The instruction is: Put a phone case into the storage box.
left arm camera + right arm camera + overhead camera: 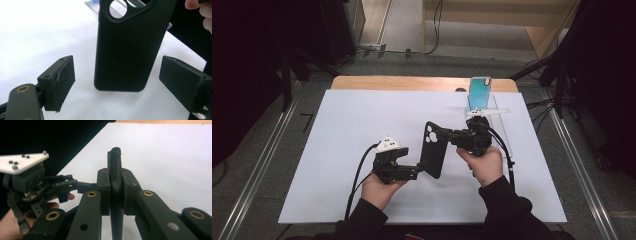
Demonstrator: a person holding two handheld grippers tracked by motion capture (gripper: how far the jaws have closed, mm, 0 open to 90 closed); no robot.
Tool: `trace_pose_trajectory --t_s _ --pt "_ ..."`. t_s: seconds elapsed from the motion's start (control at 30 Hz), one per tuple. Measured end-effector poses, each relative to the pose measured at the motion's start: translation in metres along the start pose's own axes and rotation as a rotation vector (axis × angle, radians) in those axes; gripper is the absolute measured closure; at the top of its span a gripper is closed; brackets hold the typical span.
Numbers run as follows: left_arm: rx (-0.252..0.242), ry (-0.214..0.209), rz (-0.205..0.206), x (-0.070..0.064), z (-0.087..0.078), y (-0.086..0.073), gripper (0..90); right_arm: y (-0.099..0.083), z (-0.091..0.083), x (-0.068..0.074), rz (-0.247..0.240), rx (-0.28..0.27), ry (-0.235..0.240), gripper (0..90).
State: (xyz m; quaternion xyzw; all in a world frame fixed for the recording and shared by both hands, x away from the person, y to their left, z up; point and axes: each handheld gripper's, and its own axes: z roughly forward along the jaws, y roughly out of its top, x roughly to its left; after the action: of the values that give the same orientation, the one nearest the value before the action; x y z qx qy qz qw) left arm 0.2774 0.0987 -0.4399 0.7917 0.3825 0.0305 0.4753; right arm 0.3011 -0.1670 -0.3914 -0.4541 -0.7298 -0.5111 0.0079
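A black phone case (433, 150) with a camera cut-out near its top stands upright over the white sheet, held above the middle of the table. My right gripper (447, 136) is shut on its upper edge, and the right gripper view shows both pads pressed against the thin case (115, 165) between them (115, 192). My left gripper (419, 171) is open at the case's lower end. In the left gripper view its two pads (63, 82) stand wide apart on either side of the case (127, 50), touching nothing.
A teal phone (480, 92) leans upright in a clear stand (494, 111) at the back right of the white sheet (352, 130). The wooden table edge (412, 82) runs behind it. Dark stands and cables flank both sides.
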Motion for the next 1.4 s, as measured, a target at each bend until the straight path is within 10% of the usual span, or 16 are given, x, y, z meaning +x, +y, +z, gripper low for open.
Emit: trace_pose_trajectory --t_s 0.27,0.73,0.97,1.4 --pt "0.074 -0.02 -0.019 0.005 -0.006 0.008 14.9 -0.002 -0.002 0.0 -0.076 0.006 0.017 77.2" --pt "0.135 -0.041 0.1 0.008 -0.013 0.02 24.5 -0.005 -0.006 -0.001 -0.227 0.058 0.102 77.2" --pt "0.16 -0.155 0.07 0.015 -0.014 0.028 24.4 -0.005 -0.007 -0.004 -0.266 0.095 0.159 77.2" --pt "0.147 -0.245 0.242 0.012 -0.018 0.045 29.4 -0.008 -0.008 -0.004 -0.344 0.153 0.27 77.2"
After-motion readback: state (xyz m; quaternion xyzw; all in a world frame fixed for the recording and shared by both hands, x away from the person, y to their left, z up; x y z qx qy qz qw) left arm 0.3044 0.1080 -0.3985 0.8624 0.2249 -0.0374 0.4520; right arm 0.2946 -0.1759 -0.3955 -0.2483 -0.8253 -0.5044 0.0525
